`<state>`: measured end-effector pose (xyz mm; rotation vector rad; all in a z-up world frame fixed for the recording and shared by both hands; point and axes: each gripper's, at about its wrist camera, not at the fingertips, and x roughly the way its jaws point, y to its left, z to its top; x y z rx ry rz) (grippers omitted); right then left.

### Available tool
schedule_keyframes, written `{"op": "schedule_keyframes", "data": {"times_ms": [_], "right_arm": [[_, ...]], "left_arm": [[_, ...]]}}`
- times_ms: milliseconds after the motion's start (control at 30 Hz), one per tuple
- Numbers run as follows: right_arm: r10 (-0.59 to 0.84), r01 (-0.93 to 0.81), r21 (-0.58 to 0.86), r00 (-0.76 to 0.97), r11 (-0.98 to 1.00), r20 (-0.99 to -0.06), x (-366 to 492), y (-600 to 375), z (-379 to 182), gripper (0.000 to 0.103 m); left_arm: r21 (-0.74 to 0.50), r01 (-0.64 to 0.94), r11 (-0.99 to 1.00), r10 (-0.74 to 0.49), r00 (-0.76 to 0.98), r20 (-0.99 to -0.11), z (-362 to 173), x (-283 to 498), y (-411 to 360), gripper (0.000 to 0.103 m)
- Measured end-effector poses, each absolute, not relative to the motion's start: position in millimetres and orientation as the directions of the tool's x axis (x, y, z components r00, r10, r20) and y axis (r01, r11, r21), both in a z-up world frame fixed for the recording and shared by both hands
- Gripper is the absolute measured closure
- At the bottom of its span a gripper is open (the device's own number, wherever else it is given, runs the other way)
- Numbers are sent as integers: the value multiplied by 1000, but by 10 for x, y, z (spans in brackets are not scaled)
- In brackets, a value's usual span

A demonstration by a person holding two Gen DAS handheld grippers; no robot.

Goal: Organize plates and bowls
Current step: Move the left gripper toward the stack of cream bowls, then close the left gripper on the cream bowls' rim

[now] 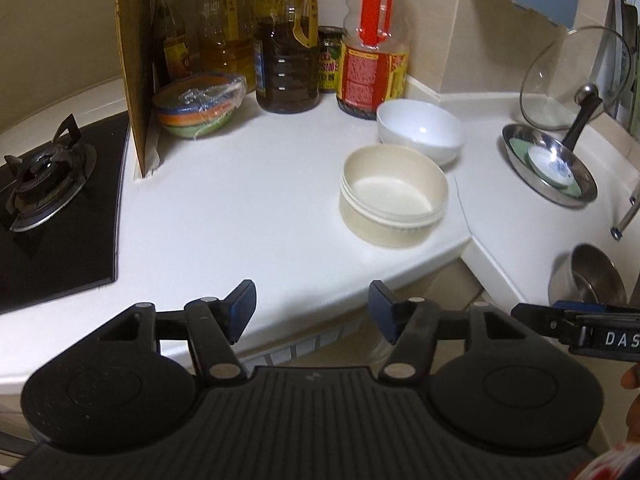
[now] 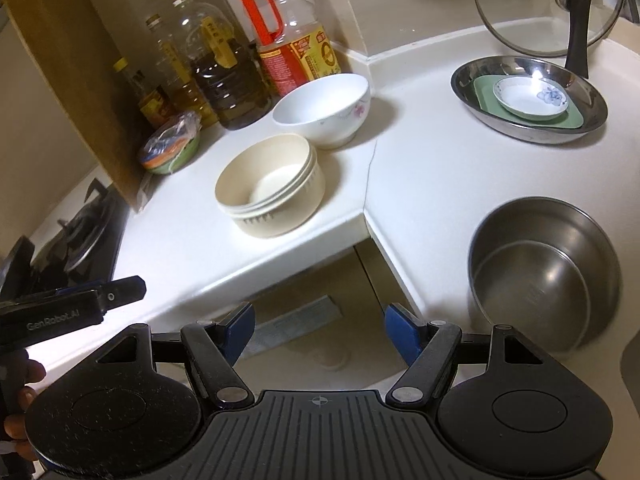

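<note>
Here, on a white kitchen countertop (image 2: pixel 420 168), sorting of the dishes looks partly done. A shallow steel plate (image 2: pixel 528 98) near the back wall already carries a pale green square dish (image 2: pixel 576 118) with a small white flower-painted saucer (image 2: pixel 530 100) nested on top. To its left, cream-coloured round bowls (image 2: pixel 272 186) sit stacked one inside another, and a white porcelain bowl with a pink flower (image 2: pixel 324 110) stands just behind them, apart and unstacked. A deep stainless-steel bowl (image 2: pixel 544 272) waits alone near the counter's front edge. The left gripper (image 1: pixel 312 304) and right gripper (image 2: pixel 320 326) both hang over the counter's edge with jaws spread and nothing between them. Judging by the layout, the white bowl and the steel bowl remain to be grouped. A wrapped stack of coloured bowls (image 1: pixel 200 104) rests by the oil bottles (image 1: pixel 286 36).
</note>
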<state>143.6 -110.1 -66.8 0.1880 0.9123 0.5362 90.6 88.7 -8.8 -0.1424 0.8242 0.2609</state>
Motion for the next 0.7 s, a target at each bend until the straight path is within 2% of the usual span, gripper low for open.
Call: {"op": "schedule_keyframes", "data": {"times_ms": [567,700], "right_arm": [[480,-332,347,591,877,-648,1962,-734,-617,31],[478,-334,341,611,879,-631,2101,-629,-620,38]], "left_arm": [[-103,-173,980,45,689,-724,-162,1629,1157,52],[-109,-146,983,22,687,-727,-207,1831,1137,55]]}}
